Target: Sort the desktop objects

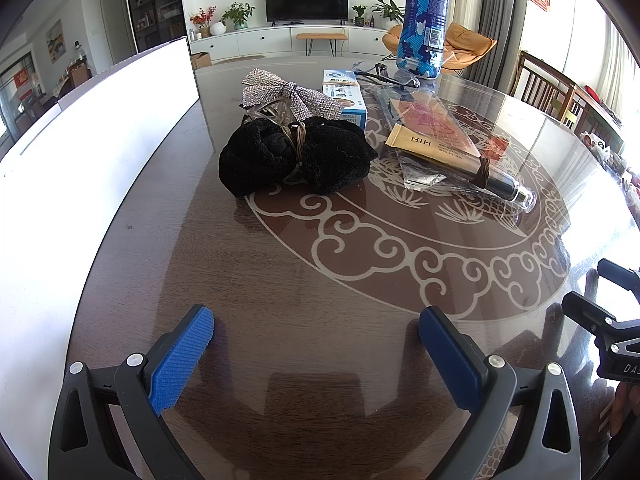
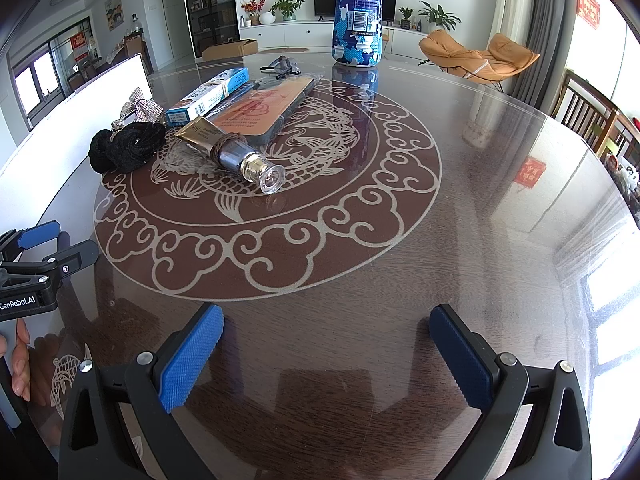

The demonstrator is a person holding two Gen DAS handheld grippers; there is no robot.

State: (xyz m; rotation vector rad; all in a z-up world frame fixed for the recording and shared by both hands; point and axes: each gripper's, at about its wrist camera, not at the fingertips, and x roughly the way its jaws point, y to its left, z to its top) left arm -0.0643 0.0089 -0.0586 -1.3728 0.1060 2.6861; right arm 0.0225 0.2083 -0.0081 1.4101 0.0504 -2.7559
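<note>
Hovering over bare tabletop point(image 1: 320, 300), both of your tools are released: the left gripper point(image 1: 316, 344) and the right gripper point(image 2: 326, 344) each show their blue pads spread wide at the bottom of their own frames, with nothing between them. By the look of it, sorting has not begun; you are at the approach stage, picking a first target.

Everything to sort sits clustered in the upper middle of the left view. The black scrunchie point(image 1: 296, 160) lies nearest, with the rhinestone bow clip point(image 1: 292, 96) just behind it, apparently touching. Right of those, the blue-and-white box point(image 1: 344, 96) lies flat, and the gold cream tube point(image 1: 436, 146) angles down toward the right, overlapping the clear-wrapped card point(image 1: 432, 120). A camouflage bottle point(image 1: 424, 20) stands upright at top centre, glasses point(image 1: 392, 74) lying before its base.

Your next move, as I judge it, calls for reaching the left tool forward to the scrunchie, the closest and softest piece, and closing across its middle. It should compress easily.

From the right view you get the tube's clear cap point(image 2: 268, 178) end-on, plus your fingers point(image 2: 20, 356) at lower left. Only the left view shows the white board point(image 1: 100, 140) broadly, filling its left side; whether that marks the sorting destination, you cannot tell.
</note>
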